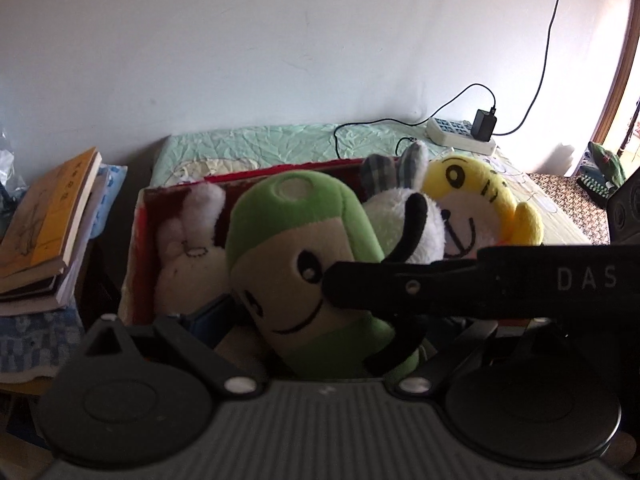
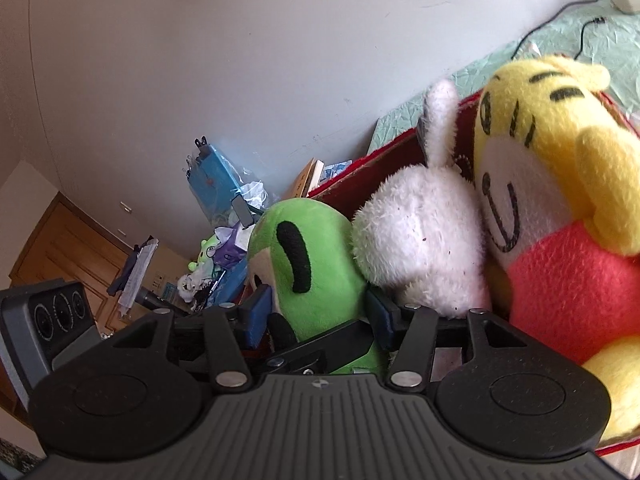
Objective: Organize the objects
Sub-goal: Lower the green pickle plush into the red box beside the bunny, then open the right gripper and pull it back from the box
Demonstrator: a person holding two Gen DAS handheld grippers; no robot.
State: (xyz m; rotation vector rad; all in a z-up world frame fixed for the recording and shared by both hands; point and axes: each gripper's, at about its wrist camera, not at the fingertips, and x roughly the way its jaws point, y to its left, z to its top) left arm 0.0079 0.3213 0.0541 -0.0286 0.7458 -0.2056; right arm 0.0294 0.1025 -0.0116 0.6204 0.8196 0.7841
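Observation:
A red box [image 1: 140,216] on the bed holds several plush toys. A green and cream plush [image 1: 296,264] with a smiling face stands at the front, between the fingers of both grippers. My left gripper [image 1: 320,320] is around its lower body; a blue pad [image 1: 204,320] shows at its left. My right gripper [image 2: 320,312] has its blue pads [image 2: 258,312] pressed on both sides of the green plush [image 2: 312,264]. A white rabbit plush [image 1: 188,256], a white fluffy plush [image 2: 420,248] and a yellow tiger plush [image 2: 552,184] sit in the box.
The right gripper's black body [image 1: 480,288] crosses the left wrist view. A stack of books [image 1: 44,232] lies left of the box. A power strip [image 1: 460,132] with a charger and cables lies on the green bedspread [image 1: 260,144]. Cluttered items [image 2: 216,216] stand by the wall.

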